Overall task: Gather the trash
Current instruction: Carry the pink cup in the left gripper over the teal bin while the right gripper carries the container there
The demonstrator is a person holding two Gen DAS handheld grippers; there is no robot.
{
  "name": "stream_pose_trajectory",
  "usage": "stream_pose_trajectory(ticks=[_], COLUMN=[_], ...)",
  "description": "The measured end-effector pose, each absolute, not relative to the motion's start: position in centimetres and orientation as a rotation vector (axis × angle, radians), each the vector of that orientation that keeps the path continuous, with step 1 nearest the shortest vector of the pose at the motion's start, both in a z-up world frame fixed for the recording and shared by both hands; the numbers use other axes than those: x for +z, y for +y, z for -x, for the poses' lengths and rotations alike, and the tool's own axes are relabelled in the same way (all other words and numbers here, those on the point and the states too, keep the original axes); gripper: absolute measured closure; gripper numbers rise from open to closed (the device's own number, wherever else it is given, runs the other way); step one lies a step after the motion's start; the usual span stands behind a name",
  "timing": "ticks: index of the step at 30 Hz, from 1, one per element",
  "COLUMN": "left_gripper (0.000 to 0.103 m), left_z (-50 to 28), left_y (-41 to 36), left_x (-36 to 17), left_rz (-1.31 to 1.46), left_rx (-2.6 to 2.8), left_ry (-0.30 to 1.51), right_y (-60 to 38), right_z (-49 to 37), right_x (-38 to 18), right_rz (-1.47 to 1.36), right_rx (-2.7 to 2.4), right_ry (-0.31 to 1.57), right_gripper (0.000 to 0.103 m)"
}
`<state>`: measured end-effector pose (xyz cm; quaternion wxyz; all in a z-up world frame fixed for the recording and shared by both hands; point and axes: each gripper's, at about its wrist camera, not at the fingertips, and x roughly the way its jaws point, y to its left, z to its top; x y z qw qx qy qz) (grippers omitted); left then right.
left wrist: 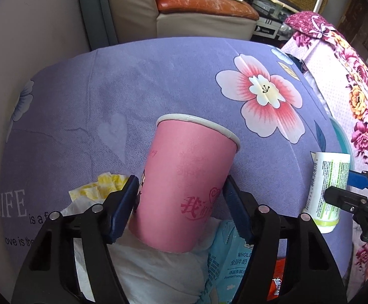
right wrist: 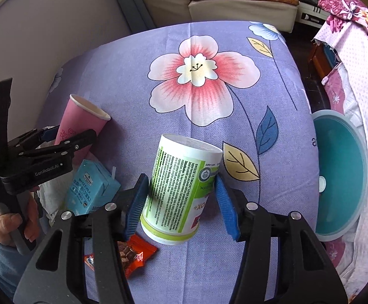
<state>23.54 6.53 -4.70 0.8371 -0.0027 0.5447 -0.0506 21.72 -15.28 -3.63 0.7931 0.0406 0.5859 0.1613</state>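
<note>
Left gripper (left wrist: pixel 181 210) clamped on a pink paper cup (left wrist: pixel 186 182), pads pressed to both its sides, above a white napkin (left wrist: pixel 148 273), a blue milk carton (left wrist: pixel 224 271) and an orange snack wrapper (right wrist: pixel 133 253) near the front edge of the purple flowered tablecloth (left wrist: pixel 133 88). Right gripper (right wrist: pixel 181 200) clenched on a white-and-green bottle (right wrist: pixel 181 190), tilted, toward the cloth's right edge. Beyond that edge, lower down, a teal bin (right wrist: pixel 341 177); past the far edge, a sofa (left wrist: pixel 199 7).

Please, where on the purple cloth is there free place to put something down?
Free: the purple cloth around the big pink flower, beyond the pink cup and the white bottle. Crowded: the near edge, with milk carton, orange wrapper and tissues.
</note>
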Motion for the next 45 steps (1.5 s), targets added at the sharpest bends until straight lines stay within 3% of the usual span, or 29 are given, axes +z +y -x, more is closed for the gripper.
stream_pose_trajectory(ticks=[14, 45], left_gripper=[0.035, 0.034], left_z=[-21.7, -19.3], left_y=[2.0, -18.8], left_x=[0.9, -0.3], left_rz=[0.053, -0.118], left_rx=[-0.212, -0.431], left_ry=[1.058, 1.106], right_y=[-21.2, -39.4], right_z=[-20.1, -15.3], right_x=[-1.4, 0.2], right_rz=[-0.162, -0.357], right_rx=[0.298, 0.087], right_ry=[1.18, 1.006], right_gripper=[0.052, 0.052])
